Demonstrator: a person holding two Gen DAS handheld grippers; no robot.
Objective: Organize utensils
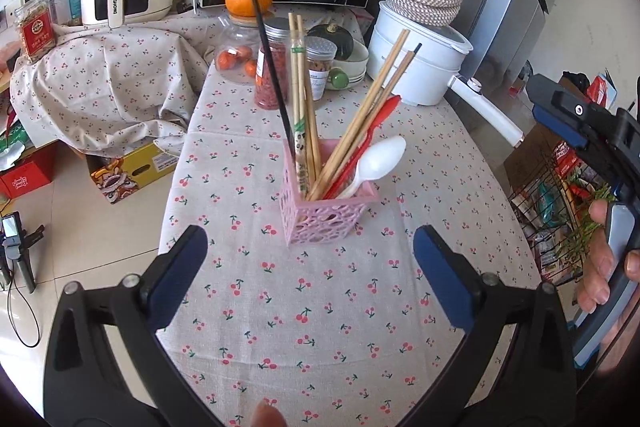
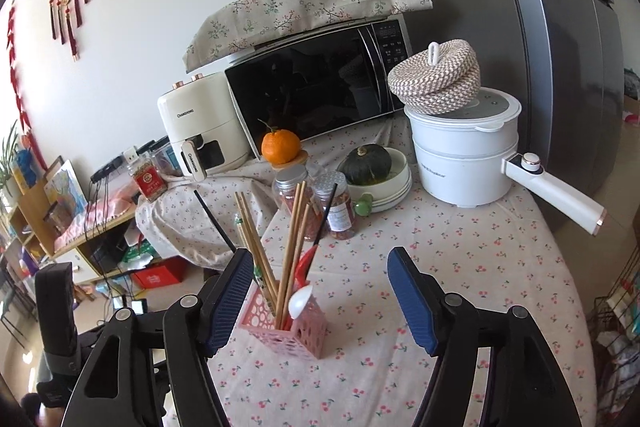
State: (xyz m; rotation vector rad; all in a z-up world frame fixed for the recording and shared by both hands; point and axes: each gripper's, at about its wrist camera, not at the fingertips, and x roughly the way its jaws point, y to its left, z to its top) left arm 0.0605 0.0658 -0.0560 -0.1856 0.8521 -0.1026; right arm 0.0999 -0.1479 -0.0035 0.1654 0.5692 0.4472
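a pink lattice holder stands upright near the middle of the tabletop, which wears a cherry-print cloth. in it lean wooden chopsticks, a black chopstick, a red utensil and a white plastic spoon. the left claw hovers over the near edge, released and empty, its fingers spread wide short of the holder. the right claw is also released, empty, with the holder between its fingers but not touched. toward the far edge sit jars, a white pot and a microwave.
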